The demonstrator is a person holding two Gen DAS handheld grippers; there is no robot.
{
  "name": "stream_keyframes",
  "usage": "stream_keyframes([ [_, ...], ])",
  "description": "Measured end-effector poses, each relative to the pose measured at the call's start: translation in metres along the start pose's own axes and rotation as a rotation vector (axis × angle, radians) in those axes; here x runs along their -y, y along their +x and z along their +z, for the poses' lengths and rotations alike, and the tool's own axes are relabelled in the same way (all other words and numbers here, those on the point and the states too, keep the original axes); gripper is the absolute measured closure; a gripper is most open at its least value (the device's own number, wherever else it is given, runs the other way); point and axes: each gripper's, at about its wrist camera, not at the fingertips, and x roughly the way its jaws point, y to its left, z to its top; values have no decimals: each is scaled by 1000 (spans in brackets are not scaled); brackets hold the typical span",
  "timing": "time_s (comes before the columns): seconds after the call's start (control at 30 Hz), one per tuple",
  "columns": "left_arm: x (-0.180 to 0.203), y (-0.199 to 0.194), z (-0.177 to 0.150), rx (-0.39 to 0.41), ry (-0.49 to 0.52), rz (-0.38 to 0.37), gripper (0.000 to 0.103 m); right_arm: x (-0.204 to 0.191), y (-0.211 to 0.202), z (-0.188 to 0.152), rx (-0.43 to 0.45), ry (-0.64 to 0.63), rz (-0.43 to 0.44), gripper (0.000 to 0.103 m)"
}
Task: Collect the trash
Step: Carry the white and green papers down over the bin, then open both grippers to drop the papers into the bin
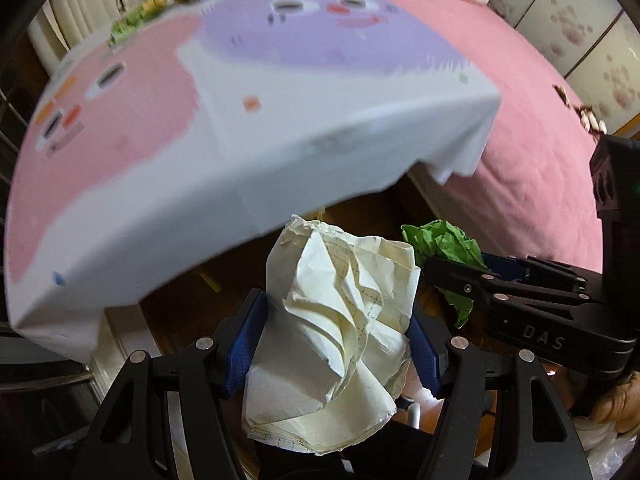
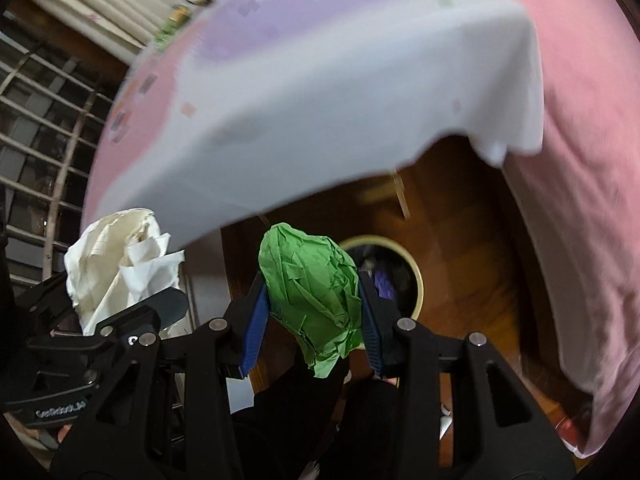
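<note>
My left gripper (image 1: 336, 344) is shut on a crumpled cream paper (image 1: 340, 328), held in the air beside the table edge. The paper also shows at the left of the right wrist view (image 2: 116, 260). My right gripper (image 2: 312, 320) is shut on a crumpled green paper ball (image 2: 312, 292), which also shows in the left wrist view (image 1: 444, 244). A round bin (image 2: 416, 280) with a pale rim and dark contents stands on the wooden floor just beyond the green ball.
A table under a white, pink and purple cloth (image 1: 280, 140) overhangs above both grippers. A bed with a pink cover (image 1: 540, 160) is to the right. A metal grille (image 2: 40, 120) stands at the left. Small items (image 1: 132, 28) lie at the table's far edge.
</note>
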Motion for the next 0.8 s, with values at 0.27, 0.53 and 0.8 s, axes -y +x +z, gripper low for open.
stream_keyframes([
  [0.27, 0, 93, -29, -67, -33, -27, 36, 47, 84, -25, -61, 75, -28, 64],
  [0.53, 3, 180, -56, -135, -26, -13, 30, 81, 150, -43, -87, 110, -56, 64],
  [0.8, -5, 212, -56, -151, -35, 13, 13, 91, 190, -47, -116, 137, -66, 64],
])
